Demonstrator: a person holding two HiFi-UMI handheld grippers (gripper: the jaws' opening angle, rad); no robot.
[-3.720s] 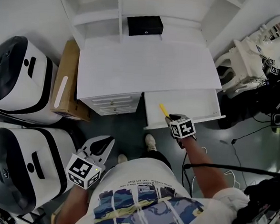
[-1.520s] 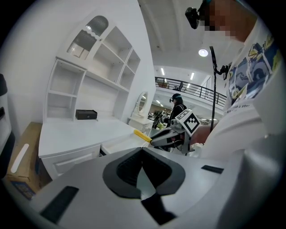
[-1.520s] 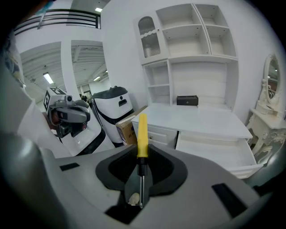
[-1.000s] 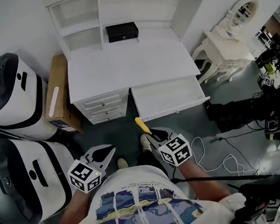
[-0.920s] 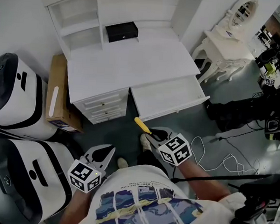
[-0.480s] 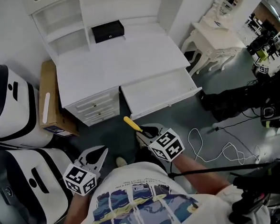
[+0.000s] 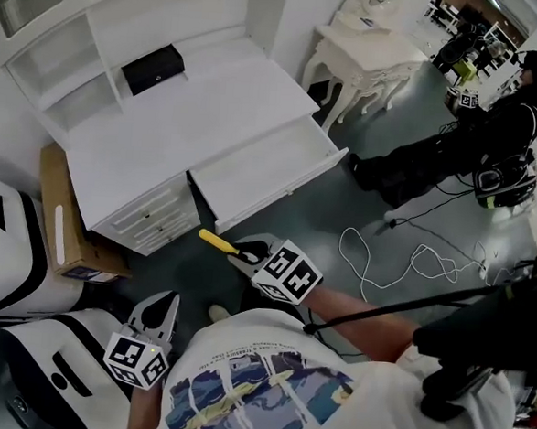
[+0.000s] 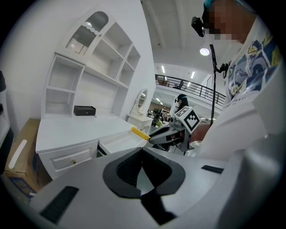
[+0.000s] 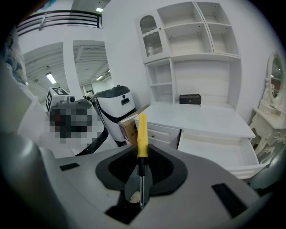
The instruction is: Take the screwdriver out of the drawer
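The screwdriver (image 7: 219, 243) has a yellow handle and a thin metal shaft. My right gripper (image 7: 241, 252) is shut on the shaft, and the handle sticks out past the fingertips. It hangs over the grey floor, just in front of the open white drawer (image 7: 262, 172). In the right gripper view the screwdriver (image 9: 142, 134) stands upright between the pads of the right gripper (image 9: 141, 166), with the drawer (image 9: 219, 150) to the right. My left gripper (image 7: 165, 308) is low near my body, shut on nothing. The left gripper view shows the right gripper (image 8: 166, 134) and the screwdriver (image 8: 140, 133).
A white desk (image 7: 193, 112) with shelves carries a black box (image 7: 151, 68). A cardboard box (image 7: 61, 231) and white-and-black machines (image 7: 6, 227) stand at the left. Cables (image 7: 403, 264) lie on the floor at the right, near a white dressing table (image 7: 372, 51) and a person in black (image 7: 495, 124).
The right gripper, earlier at the drawer's front edge, has drawn back toward my body with the screwdriver. Over the last second only the head view has swung; both grippers look still.
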